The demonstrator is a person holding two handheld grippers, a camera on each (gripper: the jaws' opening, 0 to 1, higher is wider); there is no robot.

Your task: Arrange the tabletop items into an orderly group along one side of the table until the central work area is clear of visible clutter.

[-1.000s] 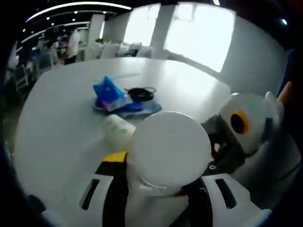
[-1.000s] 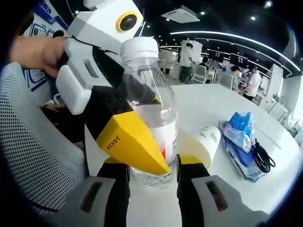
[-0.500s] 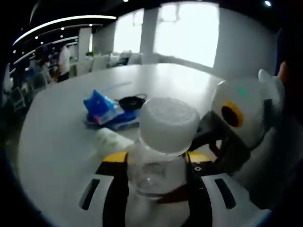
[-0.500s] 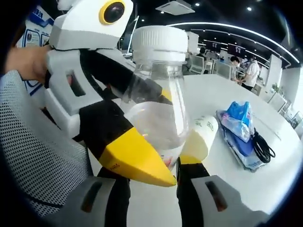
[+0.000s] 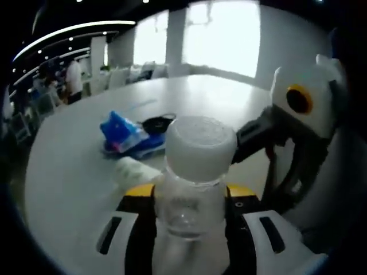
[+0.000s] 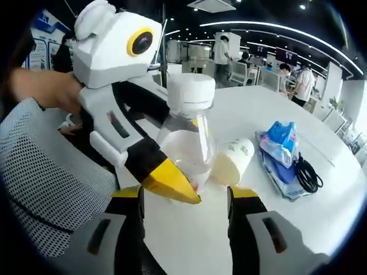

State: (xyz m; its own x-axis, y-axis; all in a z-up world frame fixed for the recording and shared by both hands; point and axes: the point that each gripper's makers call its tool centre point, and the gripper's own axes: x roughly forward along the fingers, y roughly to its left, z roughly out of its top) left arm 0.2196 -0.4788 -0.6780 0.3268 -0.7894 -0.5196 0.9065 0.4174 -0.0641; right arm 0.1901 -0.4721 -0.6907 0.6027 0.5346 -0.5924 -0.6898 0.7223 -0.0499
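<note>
left tongs (image 5: 189, 200) clamped on water bottle (image 5: 192, 183), held over near worktop (image 5: 74, 149) edge | right tongs (image 6: 183, 197) spread wide, clear of bottle; paper cup (image 6: 232, 160) lying just beside | tissue pack (image 6: 281, 140) and black cable (image 6: 307, 175) further right; judgement: set bottle upright beside these, release gently
</note>
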